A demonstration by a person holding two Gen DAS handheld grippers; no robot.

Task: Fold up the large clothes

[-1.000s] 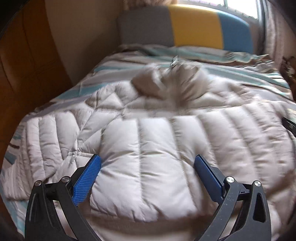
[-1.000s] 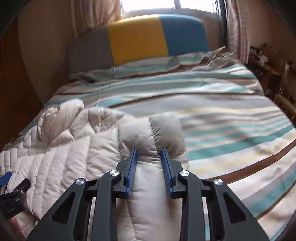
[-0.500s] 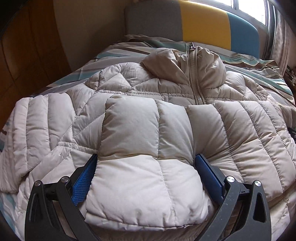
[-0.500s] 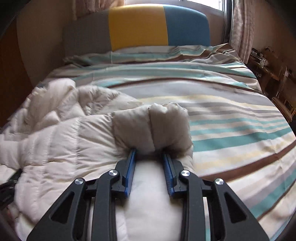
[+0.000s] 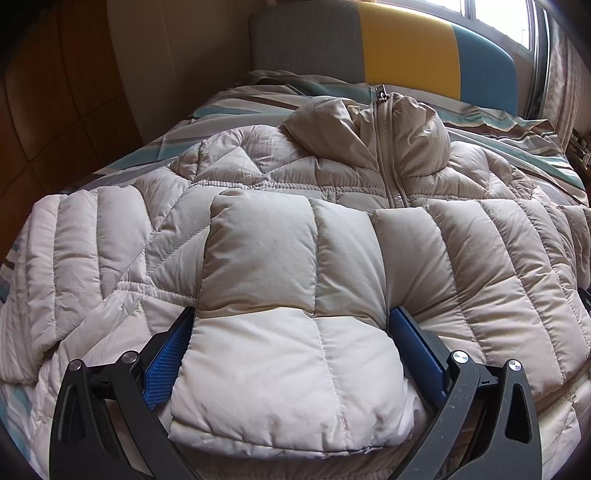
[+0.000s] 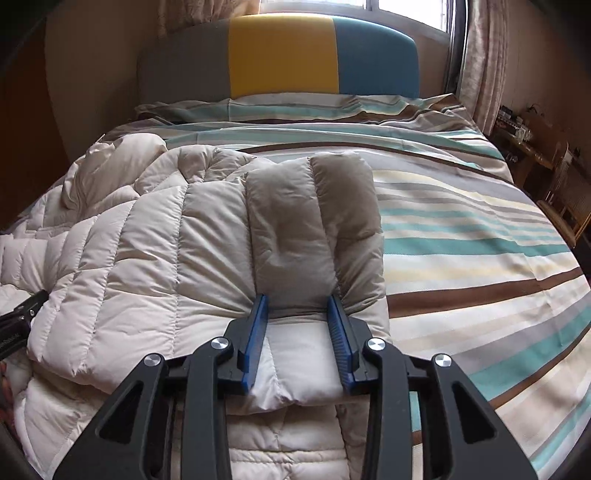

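Folded jacket point(image 5: 288, 332) hem pinched by right gripper point(image 6: 299, 306), straddled by spread left gripper point(image 5: 291, 328); no legible labels.

We see a bed covered by a striped duvet point(image 6: 480, 236) with bands of teal, cream, grey and brown running across the right half of the right wrist view. At the top centre stands a padded headboard point(image 6: 280, 59) in three panels: grey, yellow, then blue. A striped pillow point(image 6: 295, 109) lies just below it, touching its base. A patterned curtain point(image 6: 484, 62) hangs at the upper right, beside a bright window point(image 6: 406, 14). At the far right edge we make out wooden furniture point(image 6: 535, 155) holding small items too blurred to name. In the left wrist view, brown wood panelling point(image 5: 55, 92) fills the upper left
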